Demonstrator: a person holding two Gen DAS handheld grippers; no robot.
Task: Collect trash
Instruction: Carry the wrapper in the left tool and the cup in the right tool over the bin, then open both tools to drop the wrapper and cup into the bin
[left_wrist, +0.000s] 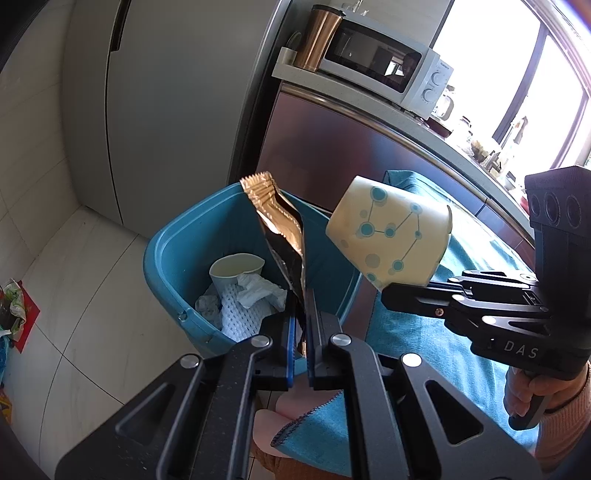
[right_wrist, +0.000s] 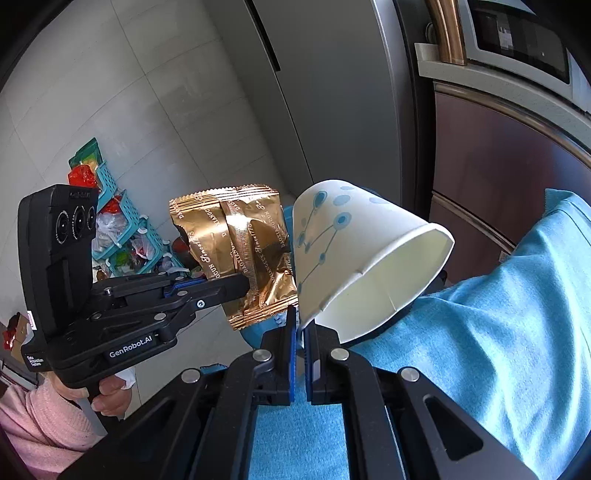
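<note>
Between the pads of the left tool (left_wrist: 301, 306), pressed together, a gold snack wrapper (left_wrist: 282, 229) is pinched by its lower edge and stands up in front of the tool, edge-on in the left wrist view, so its face is hidden there. From the right wrist view the same wrapper (right_wrist: 245, 251) shows its printed gold face, with the left tool (right_wrist: 240, 284) clamped across its lower part; the print is too small to read with confidence.

Just ahead of the right tool (right_wrist: 301, 325), whose pads are pressed onto the rim, a paper cup (right_wrist: 354, 258) with blue dots and lines hangs tilted, mouth toward the camera. In the left wrist view the cup (left_wrist: 391, 236) sits to the right of the wrapper, close beside it, and the right tool (left_wrist: 391, 295) shows only one dark finger below the cup.

Beyond and below the wrapper stands a blue trash bin (left_wrist: 173, 243), its near wall partly hidden by the left tool. Inside lie another paper cup (left_wrist: 236, 269) and crumpled white tissue (left_wrist: 255, 291). A blue cloth (right_wrist: 498, 314) covers the surface under the right tool, cut off at the frame edge.
</note>
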